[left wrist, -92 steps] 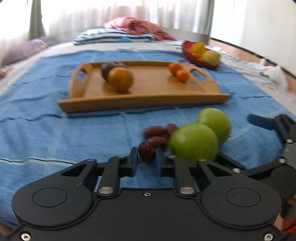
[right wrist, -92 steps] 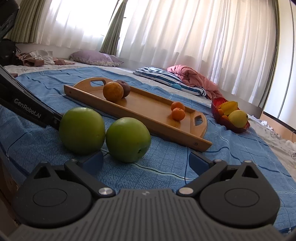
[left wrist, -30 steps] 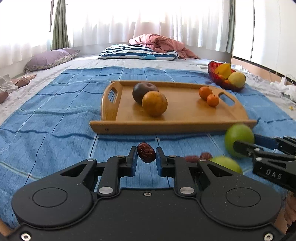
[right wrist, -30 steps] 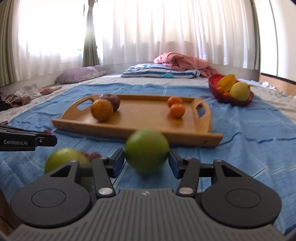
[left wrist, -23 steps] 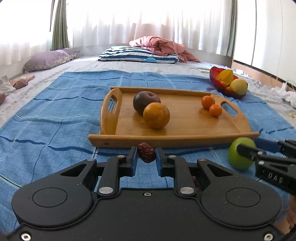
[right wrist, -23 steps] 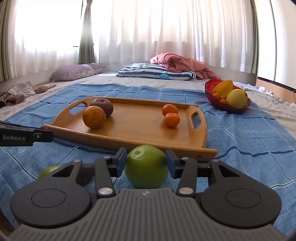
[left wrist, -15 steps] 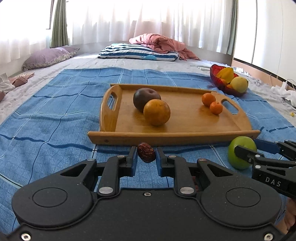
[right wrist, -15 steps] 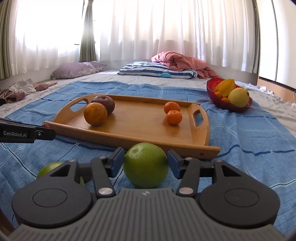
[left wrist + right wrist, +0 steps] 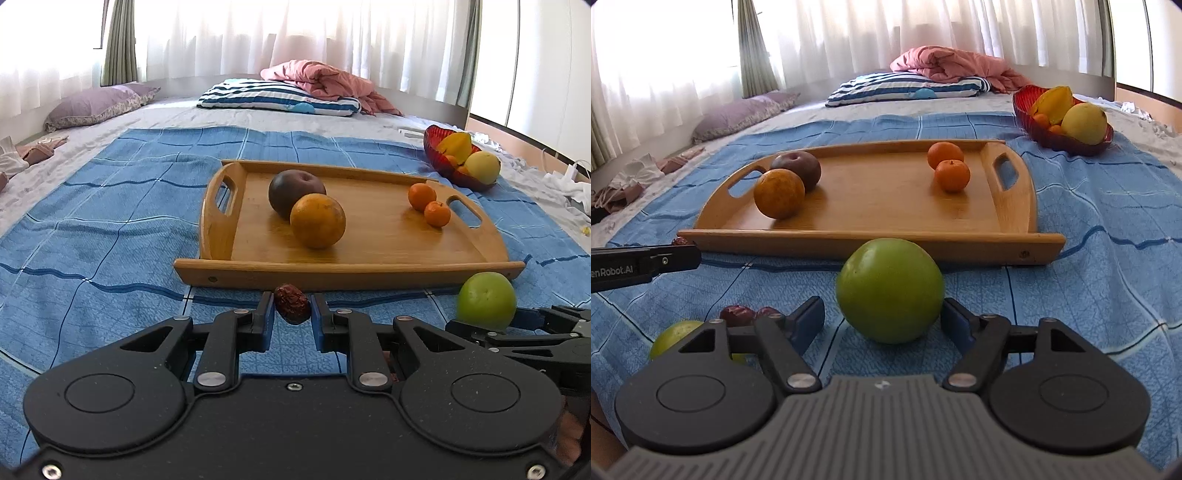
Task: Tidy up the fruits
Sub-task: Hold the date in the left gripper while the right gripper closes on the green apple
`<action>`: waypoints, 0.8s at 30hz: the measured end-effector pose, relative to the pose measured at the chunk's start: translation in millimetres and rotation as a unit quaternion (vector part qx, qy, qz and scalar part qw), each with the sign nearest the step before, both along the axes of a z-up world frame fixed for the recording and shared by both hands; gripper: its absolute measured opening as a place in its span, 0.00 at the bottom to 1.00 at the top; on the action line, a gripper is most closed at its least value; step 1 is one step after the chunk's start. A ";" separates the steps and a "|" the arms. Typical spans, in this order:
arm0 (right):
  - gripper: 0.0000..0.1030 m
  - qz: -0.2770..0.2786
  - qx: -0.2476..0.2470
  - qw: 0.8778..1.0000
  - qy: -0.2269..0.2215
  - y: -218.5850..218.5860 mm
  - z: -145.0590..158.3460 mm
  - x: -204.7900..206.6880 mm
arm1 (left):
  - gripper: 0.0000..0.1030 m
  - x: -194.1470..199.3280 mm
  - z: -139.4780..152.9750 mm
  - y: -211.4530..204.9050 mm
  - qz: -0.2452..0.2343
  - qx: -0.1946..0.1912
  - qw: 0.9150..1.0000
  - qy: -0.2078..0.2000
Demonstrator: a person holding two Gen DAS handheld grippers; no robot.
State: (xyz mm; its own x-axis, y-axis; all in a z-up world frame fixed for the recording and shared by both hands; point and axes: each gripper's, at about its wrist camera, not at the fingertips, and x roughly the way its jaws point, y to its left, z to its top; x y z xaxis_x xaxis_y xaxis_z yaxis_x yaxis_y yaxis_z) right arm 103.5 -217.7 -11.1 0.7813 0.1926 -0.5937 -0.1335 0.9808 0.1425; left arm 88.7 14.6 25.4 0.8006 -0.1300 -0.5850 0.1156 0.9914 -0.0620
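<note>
Left gripper was clamped tight on one wrinkled dark-red date, held just in front of the near rim of the wooden tray. Right gripper had its jaws opening, a green apple sitting between them on the blue blanket; a gap showed on the left pad side, the right pad looked about at the skin, contact unclear. That apple lay just short of the tray's near edge, toward its right half.

Room: tray had raised rims all round, cut-out handles at both short ends. The wide middle of the tray floor was bare, between the fruit pairs. The blanket to the left of the tray was open, and so was the strip right of it up to the red bowl.

Counts:
- green apples: 2, one between the right jaws, a second green apple partly hidden behind the right gripper's left arm
- dates: 1 held, plus loose dates on the blanket beside the second apple, at least 2, rest hidden
- on tray: 1 large orange, touching 1 dark purple-brown fruit behind it at the left end; 2 small tangerines touching each other near the right handle
- bowl: 1, holding a yellow fruit, a star-shaped yellow piece, some small orange ones, number unclear
</note>
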 end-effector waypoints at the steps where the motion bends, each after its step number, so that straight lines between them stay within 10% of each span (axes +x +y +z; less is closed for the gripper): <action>1: 0.70 -0.002 -0.005 1.000 0.006 1.6 1.1 1.0 | 0.19 0.7 -0.1 -0.5 0.000 0.000 1.000 0.001; 2: 0.59 -0.007 -0.009 1.000 0.010 2.6 2.3 1.9 | 0.19 1.5 -0.5 -1.0 -0.001 0.001 1.000 0.001; 18: 0.50 -0.022 -0.009 0.999 -0.035 -10.3 43.6 6.0 | 0.19 30.0 12.4 -3.0 -0.007 -0.014 1.000 -0.005; 22: 0.11 -0.025 -0.015 0.999 -0.021 -11.2 45.5 18.7 | 0.19 41.9 14.1 -0.9 -0.002 -0.022 1.000 0.003; 24: 0.35 -0.030 -0.002 0.999 -0.021 -14.4 42.1 17.7 | 0.19 43.2 13.0 0.7 -0.003 -0.029 1.000 0.008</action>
State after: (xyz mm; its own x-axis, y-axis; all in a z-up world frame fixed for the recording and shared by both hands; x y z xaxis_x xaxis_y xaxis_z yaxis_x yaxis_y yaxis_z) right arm 121.2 -232.1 31.0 0.8153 0.1420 -0.5613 -0.0794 0.9877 0.1344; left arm 131.8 15.3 38.4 0.7907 -0.1680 -0.5887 0.1195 0.9855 -0.1207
